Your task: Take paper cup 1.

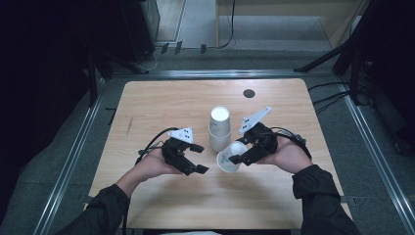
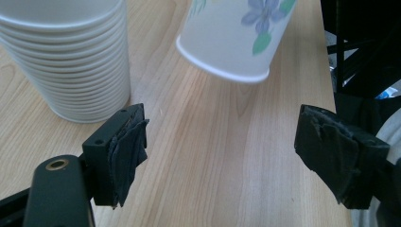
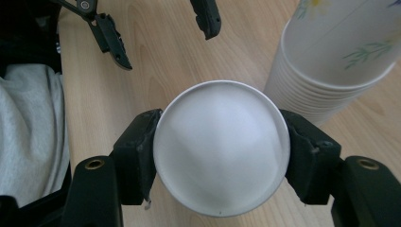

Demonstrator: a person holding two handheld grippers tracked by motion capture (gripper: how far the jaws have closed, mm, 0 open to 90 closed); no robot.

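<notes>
While your forearms come in from the near edge, the wooden table (image 1: 161, 103) spreads under everything, its pale top carrying a small dark round mark (image 1: 249, 93) near the far edge. Your sleeves are dark, and your hands sit near the middle of the board, well apart from each other. Between them, slightly farther from you, stands the stack of paper cups (image 1: 219, 129), upside down with its flat white base up; from the left gripper view you see its many nested rims (image 2: 71, 71) resting on the wood, and the right gripper view shows green leaf prints on its side (image 3: 340, 52). Your right gripper (image 1: 238, 157) is clenched on the single paper cup (image 1: 230, 157), one black pad pressing each side of it near the base, as the right gripper view shows (image 3: 221, 146). You hold that cup tilted just in front of the stack, mouth towards your left hand and down at the table, lifted off the wood; the left gripper view shows its rim and a blue flower print (image 2: 231, 38). Your left gripper (image 1: 200, 157) is released, its jaws standing wide with bare wood between them, aimed at the held cup, apart from it and from the stack
</notes>
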